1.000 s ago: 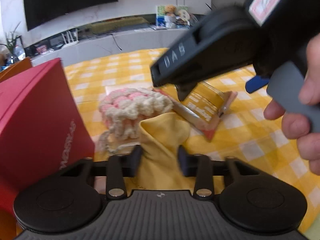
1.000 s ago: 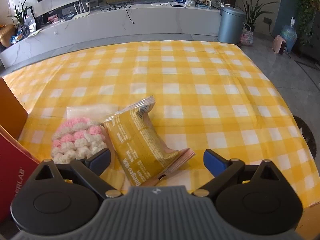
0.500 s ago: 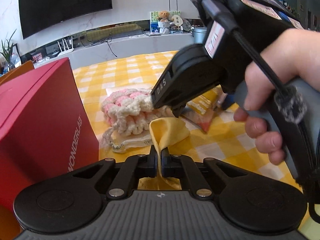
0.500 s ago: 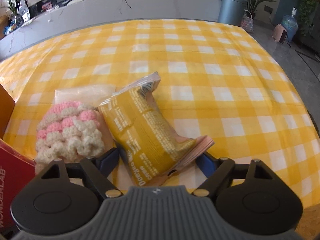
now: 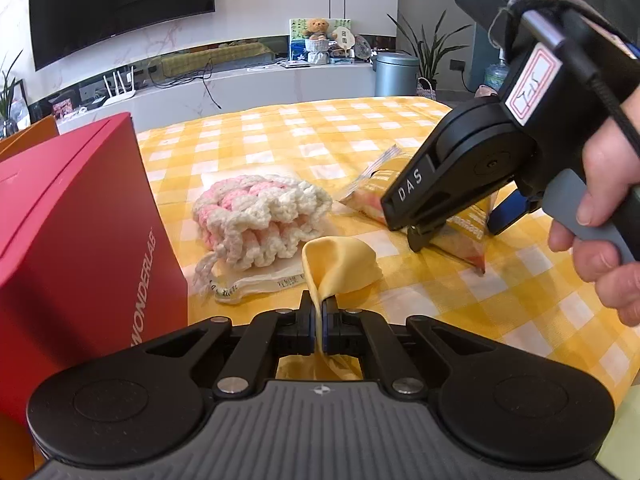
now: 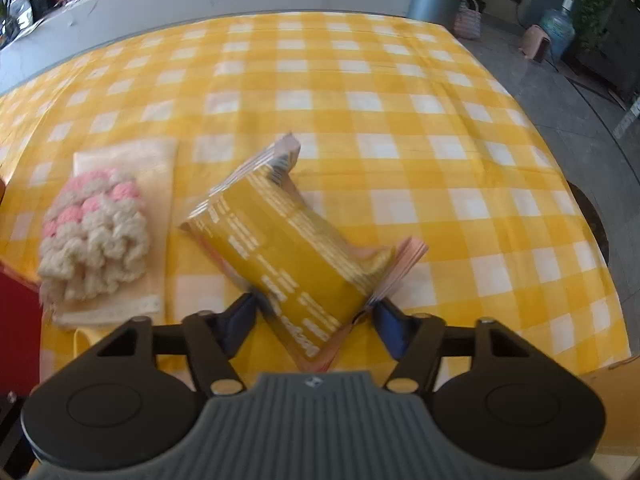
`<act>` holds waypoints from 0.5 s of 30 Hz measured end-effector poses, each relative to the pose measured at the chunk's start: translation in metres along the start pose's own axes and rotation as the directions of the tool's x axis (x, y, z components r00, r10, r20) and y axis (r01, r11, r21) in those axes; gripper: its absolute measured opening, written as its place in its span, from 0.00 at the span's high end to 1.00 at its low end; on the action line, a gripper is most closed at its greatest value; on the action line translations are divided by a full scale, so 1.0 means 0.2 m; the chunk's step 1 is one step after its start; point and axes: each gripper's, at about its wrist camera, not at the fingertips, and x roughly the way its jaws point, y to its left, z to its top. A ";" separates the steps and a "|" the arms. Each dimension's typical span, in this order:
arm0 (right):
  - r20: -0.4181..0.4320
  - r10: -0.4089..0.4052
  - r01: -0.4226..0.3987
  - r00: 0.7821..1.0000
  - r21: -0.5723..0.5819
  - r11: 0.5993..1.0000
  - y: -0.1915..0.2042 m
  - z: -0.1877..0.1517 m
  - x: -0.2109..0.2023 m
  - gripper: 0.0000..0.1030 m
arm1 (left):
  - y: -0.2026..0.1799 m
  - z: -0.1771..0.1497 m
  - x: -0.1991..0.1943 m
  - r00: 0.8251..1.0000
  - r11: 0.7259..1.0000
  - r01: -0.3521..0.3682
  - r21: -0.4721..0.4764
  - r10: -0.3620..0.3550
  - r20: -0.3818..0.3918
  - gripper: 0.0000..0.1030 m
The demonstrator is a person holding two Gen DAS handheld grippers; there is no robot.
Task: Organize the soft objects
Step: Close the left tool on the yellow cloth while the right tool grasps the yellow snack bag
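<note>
both grippers have just closed in: left gripper [image 5: 320,322] pinches the yellow cloth [image 5: 340,266], right gripper [image 6: 316,316] narrows around the snack packet [image 6: 292,260].
risk: its slick, puffy packet may slip sideways or crush if squeezed; contact unclear.

Chunky knitted yarn pouch [image 5: 256,216], glossy plastic snack packet [image 6: 292,264], smooth red box [image 5: 76,216].

A wall television [image 5: 120,4] hangs at eleven o'clock, a teddy bear [image 5: 318,28] sits at twelve, and a grey bin [image 5: 394,74] stands at one.
</note>
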 end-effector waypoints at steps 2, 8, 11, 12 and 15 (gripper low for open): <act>0.009 0.010 -0.010 1.000 0.000 1.000 -0.01 0.00 0.01 0.32 | 0.01 0.00 -0.01 1.000 1.000 0.002 -0.010 -0.002 0.017 0.97; 0.035 0.044 -0.043 0.998 -0.018 0.999 0.03 0.00 -0.02 0.49 | 0.00 0.01 -0.06 0.996 1.000 -0.018 0.005 0.018 0.082 0.97; 0.044 0.057 -0.059 0.997 0.035 0.998 0.01 0.01 -0.03 0.54 | -0.02 0.02 -0.10 0.995 1.000 -0.008 -0.009 0.008 0.095 0.97; 0.052 0.066 -0.069 0.996 0.054 0.996 -0.01 0.01 -0.05 0.56 | -0.03 0.03 -0.11 0.995 1.000 -0.003 -0.009 0.003 0.101 0.97; 0.095 0.091 -0.100 0.991 0.090 0.991 -0.04 0.02 -0.11 0.58 | -0.05 0.04 -0.15 0.992 1.000 0.002 0.001 -0.002 0.123 0.97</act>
